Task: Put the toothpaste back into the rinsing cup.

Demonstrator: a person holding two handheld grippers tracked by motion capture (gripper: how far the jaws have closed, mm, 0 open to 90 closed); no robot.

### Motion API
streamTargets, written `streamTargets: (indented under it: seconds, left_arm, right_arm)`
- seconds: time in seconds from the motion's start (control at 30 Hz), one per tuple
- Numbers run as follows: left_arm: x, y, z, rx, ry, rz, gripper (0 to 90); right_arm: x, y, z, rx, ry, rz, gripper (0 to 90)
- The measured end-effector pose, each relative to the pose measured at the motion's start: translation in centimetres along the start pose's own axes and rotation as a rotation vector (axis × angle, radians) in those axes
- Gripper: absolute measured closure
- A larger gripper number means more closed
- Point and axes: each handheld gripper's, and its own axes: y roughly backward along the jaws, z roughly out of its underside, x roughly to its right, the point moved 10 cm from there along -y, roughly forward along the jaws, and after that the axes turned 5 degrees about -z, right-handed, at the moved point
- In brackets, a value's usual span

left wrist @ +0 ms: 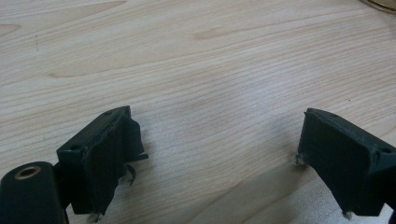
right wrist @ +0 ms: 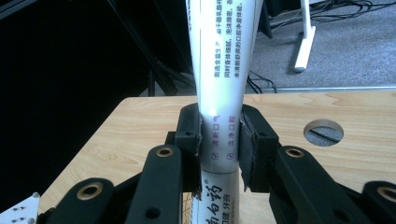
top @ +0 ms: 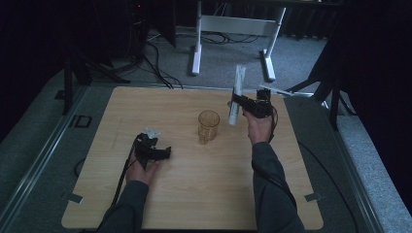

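The wooden surface (top: 194, 194) lies under both my hands, and an amber glass mug (top: 208, 125) stands near its middle. Right of the mug and just above it, my right claw (right wrist: 219, 140) is clamped on a white toothpaste tube (right wrist: 222, 79), gripped low on its body, its flat crimped end pointing up and away from me. Left of the mug and nearer me, my left claw (left wrist: 210, 154) rests low over the wood, jaws spread apart with nothing between them.
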Motion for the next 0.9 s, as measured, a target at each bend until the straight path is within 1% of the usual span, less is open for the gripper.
streamTargets:
  seconds: [0.33, 0.6, 0.9]
  left_arm:
    - [0.0, 0.0, 0.0, 0.000, 0.000, 0.000, 10.5]
    - [0.0, 0.0, 0.0, 0.000, 0.000, 0.001, 10.6]
    - [0.0, 0.0, 0.0, 0.000, -0.002, 0.001, 10.6]
  right_arm:
    - [-0.6, -0.6, -0.4, 0.000, 0.011, -0.003, 72.2]
    - [-1.0, -1.3, -0.3, -0.003, 0.020, -0.005, 72.1]
    - [-1.0, -1.7, -0.3, -0.003, 0.007, -0.017, 72.1]
